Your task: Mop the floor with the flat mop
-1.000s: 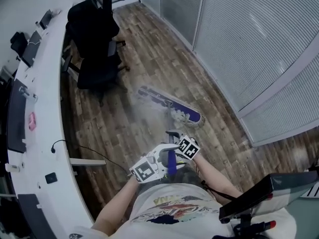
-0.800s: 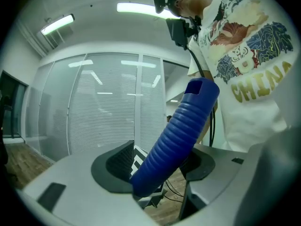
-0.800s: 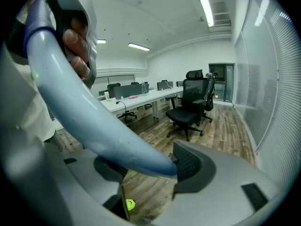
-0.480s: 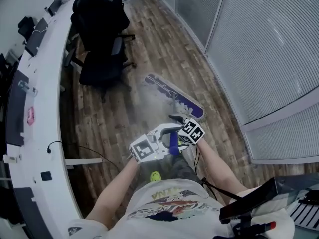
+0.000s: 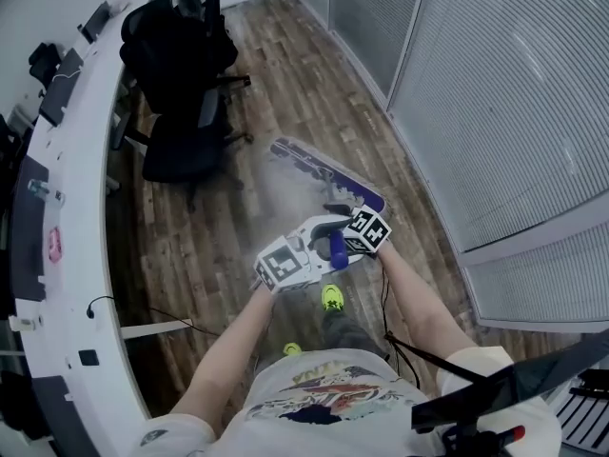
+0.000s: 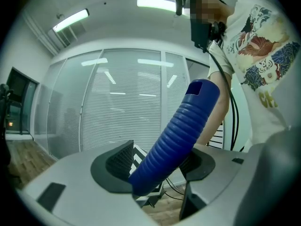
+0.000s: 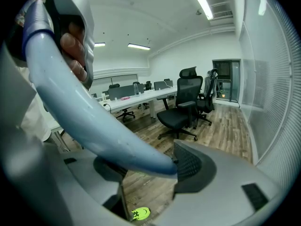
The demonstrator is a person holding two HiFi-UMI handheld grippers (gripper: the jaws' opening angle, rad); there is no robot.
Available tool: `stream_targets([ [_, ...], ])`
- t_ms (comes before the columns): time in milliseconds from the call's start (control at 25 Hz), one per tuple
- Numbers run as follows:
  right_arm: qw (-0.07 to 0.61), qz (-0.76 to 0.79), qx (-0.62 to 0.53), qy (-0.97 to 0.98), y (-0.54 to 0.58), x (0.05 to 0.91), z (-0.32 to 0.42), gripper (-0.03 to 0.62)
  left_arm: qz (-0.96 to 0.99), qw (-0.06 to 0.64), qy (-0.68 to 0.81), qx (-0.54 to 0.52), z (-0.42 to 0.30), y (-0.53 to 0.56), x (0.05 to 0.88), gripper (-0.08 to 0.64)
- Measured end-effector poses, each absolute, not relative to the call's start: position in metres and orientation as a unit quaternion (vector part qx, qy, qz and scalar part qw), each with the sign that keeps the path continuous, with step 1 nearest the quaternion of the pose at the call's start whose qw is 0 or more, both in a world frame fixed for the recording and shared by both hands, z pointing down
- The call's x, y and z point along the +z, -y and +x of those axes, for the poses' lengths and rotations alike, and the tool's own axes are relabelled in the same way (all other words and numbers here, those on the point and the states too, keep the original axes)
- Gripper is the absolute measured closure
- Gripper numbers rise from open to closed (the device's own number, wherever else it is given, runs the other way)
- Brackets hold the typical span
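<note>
At your left, the curved white bench edges the wood-plank floor. Your left tool clamps the mop's ribbed blue grip. Ahead, the flat purple mop head lies on the floor near the slatted glass partition. Your right tool, jaws just eased wider, holds the smooth pale-blue pole. Each tool's cube carries black-and-white square markers.
</note>
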State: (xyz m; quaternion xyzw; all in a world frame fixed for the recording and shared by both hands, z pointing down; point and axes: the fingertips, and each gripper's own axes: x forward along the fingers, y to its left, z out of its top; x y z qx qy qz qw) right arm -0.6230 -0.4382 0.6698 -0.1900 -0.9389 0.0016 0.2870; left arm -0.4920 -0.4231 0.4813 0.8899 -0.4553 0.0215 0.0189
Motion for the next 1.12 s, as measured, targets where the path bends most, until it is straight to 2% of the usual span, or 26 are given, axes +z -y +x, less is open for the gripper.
stream_targets([
  [200,0.286,-0.199,-0.006,0.937,0.394,0.666,-0.605,0.354,0.893,0.036,0.446,0.036,-0.470,0.381,0.489,0.295],
  [440,0.292,-0.199,-0.020,0.935,0.294,0.674,-0.566,0.351,0.899,0.043,0.432,0.053,-0.430,0.275,0.504,0.293],
  [760,0.287,-0.183,0.005,0.940,0.134,0.674,-0.485,0.342,0.909,0.050,0.410,0.061,-0.351,0.111,0.506,0.293],
  [1120,0.269,-0.175,0.035,0.947,0.025,0.659,-0.407,0.341,0.909,0.059,0.410,0.047,-0.275,0.005,0.486,0.293],
])
